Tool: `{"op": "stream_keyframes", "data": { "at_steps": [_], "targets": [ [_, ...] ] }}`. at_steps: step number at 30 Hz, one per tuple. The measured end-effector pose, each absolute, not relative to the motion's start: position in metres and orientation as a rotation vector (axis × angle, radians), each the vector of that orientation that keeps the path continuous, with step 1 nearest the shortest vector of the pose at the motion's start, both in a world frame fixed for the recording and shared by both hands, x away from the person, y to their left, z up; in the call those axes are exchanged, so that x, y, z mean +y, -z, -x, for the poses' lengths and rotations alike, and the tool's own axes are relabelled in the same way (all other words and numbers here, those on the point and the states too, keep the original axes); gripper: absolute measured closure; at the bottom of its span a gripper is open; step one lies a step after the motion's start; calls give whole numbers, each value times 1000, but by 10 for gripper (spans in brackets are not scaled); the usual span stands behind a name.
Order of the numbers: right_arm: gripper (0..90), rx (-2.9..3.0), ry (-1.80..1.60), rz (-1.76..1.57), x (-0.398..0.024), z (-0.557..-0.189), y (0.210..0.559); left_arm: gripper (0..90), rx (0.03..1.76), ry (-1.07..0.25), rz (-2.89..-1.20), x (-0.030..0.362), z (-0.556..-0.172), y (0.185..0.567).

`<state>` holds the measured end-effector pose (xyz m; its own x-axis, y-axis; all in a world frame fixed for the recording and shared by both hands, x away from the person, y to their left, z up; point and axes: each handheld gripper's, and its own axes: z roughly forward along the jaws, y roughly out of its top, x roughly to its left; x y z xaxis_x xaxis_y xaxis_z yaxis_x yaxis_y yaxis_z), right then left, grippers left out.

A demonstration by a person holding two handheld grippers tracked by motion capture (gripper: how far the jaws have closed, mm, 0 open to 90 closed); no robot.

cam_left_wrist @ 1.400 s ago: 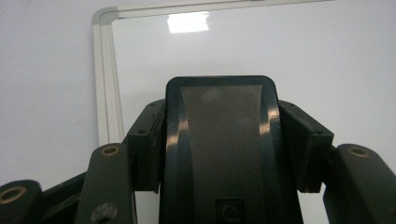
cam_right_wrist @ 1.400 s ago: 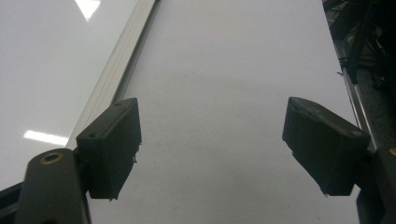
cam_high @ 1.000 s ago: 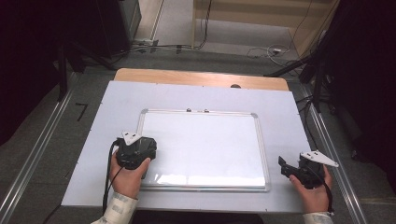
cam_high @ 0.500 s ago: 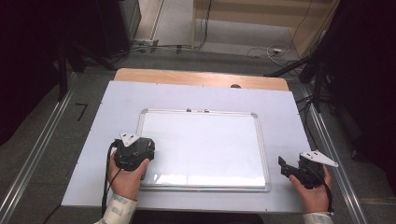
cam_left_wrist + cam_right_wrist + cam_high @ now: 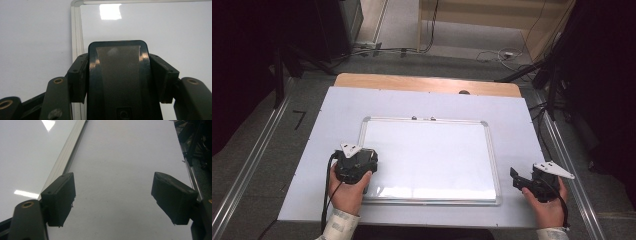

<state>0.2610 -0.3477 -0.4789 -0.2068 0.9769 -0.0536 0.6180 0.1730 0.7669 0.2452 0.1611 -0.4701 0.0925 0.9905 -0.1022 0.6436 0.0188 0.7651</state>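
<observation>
A white-surfaced whiteboard (image 5: 432, 155) with a silver frame lies flat in the middle of the table. My left gripper (image 5: 357, 167) sits over its near left corner, shut on a black eraser block (image 5: 117, 57) with a grey face, held between both jaws (image 5: 121, 78). The board's left frame edge (image 5: 76, 37) runs just beside that jaw. My right gripper (image 5: 519, 180) rests on the table to the right of the board, open with nothing between its fingers (image 5: 116, 195). The board's right frame (image 5: 67, 152) lies to the left of its jaws.
A white sheet (image 5: 337, 110) covers the table, with a wooden strip (image 5: 412, 82) along the far edge. Two small magnets (image 5: 422, 118) sit on the board's top frame. Metal rails (image 5: 572, 165) and cables run along the floor on both sides.
My left gripper has drifted slightly toward the near edge with the eraser. The right gripper has barely moved.
</observation>
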Motion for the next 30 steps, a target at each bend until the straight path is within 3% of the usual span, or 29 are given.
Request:
{"op": "stream_keyframes", "data": {
  "at_steps": [30],
  "targets": [
    [183, 1896, -840, -1497, -348, -262, 479, 396, 1633, -658, -1703, 160, -245, 472]
  ]
}}
